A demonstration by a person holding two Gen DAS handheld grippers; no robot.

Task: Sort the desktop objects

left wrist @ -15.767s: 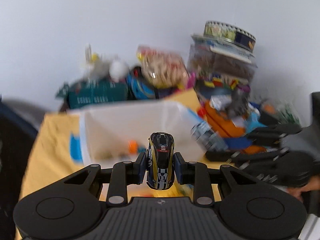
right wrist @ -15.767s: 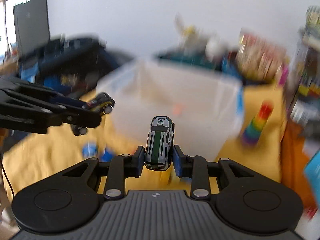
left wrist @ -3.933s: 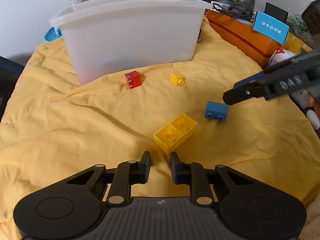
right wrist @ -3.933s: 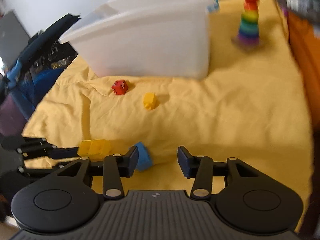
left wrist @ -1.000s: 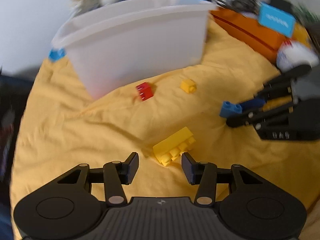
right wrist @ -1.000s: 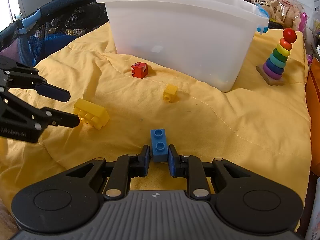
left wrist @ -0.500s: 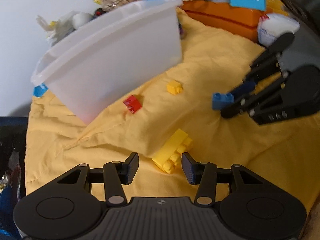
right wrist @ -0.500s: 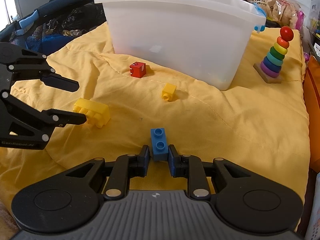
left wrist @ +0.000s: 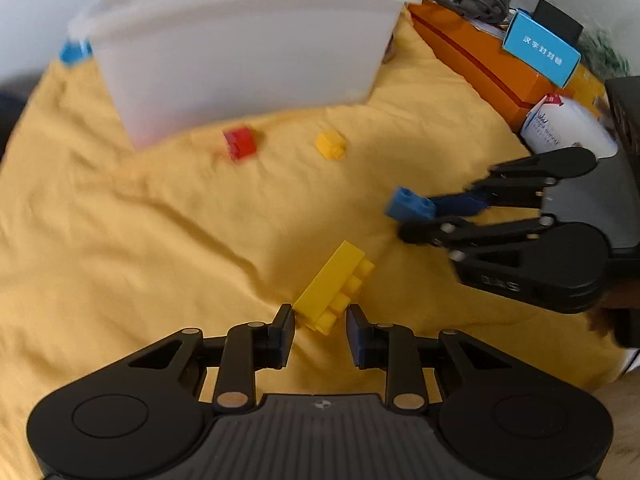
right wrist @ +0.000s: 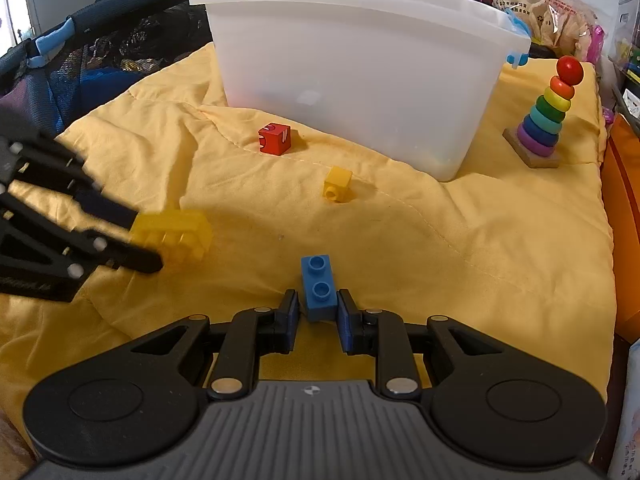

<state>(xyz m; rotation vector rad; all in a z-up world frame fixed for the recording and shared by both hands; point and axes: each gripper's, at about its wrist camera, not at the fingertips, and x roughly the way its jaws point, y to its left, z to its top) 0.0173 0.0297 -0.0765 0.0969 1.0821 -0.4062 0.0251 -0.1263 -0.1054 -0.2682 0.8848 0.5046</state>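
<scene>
While my left gripper [left wrist: 320, 330] is closing on the large yellow brick [left wrist: 334, 290], the worst that could happen sits there; the brick lies on its side and askew between the jaws, its near end between the pads and its far end pointing away to the right; I judge that the pads may catch only a corner or the studs, so the brick could twist out or skid across the soft yellow quilt [right wrist: 440, 240]; from the left wrist view I can't yet see both pads pressing on it. My right gripper [right wrist: 318, 314] is narrow and clamped on the small blue brick [right wrist: 318, 288], but it holds only the near end, with most of the brick sticking out forward; a quick swing toward the white plastic bin [right wrist: 360, 60] could lever it loose, I think. The bin's wall stands tall beyond the loose pieces; a low carry could knock a brick against the rim and drop it outside. The two tools are near each other, and a crossing path could make them collide.

Counting, largest first: one white bin at the far side of the quilt; one rainbow ring stacker [right wrist: 546, 116] to the bin's right; one large yellow brick at my left jaws; one red cube [right wrist: 274, 139] and one small yellow brick [right wrist: 338, 184], both lying loose on the quilt in front of the bin; one small blue brick in my right jaws; so two yellow bricks, one blue, one red cube.
</scene>
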